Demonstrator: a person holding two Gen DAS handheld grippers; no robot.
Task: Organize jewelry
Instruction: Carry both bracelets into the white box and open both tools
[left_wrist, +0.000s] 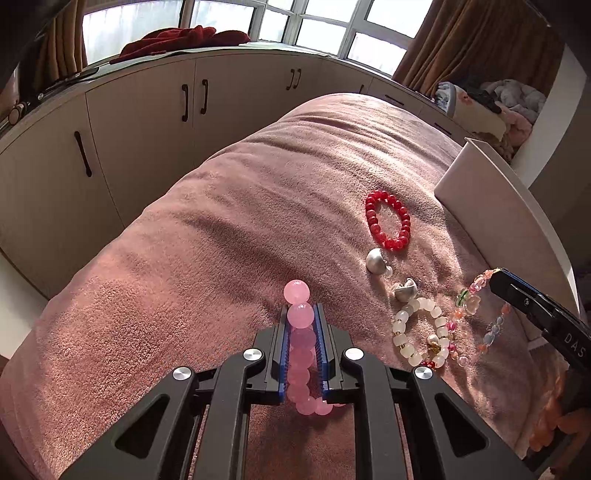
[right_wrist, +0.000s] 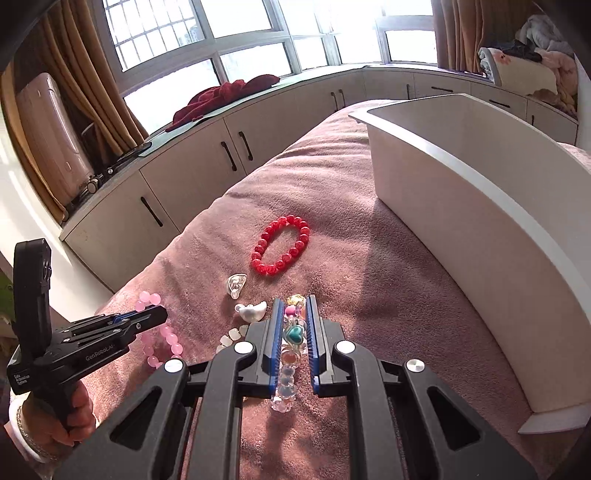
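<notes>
My left gripper (left_wrist: 301, 308) is shut on a pink bead bracelet (left_wrist: 300, 315) just above the pink blanket; it also shows in the right wrist view (right_wrist: 157, 314). My right gripper (right_wrist: 295, 301) is shut on a multicolour bead bracelet (right_wrist: 293, 332) with a teal heart; the bracelet shows in the left wrist view (left_wrist: 480, 317) too. A red bead bracelet (left_wrist: 388, 220) (right_wrist: 282, 245) lies further out. Two silver earrings (left_wrist: 376, 261) (left_wrist: 404, 290) and a white bead bracelet (left_wrist: 417, 338) lie between the grippers.
A white open box (right_wrist: 480, 206) stands on the blanket to the right, its rim also in the left wrist view (left_wrist: 491, 192). The blanket (left_wrist: 240, 221) covers a raised bed. Beige cabinets (left_wrist: 140, 122) run along the far side under windows.
</notes>
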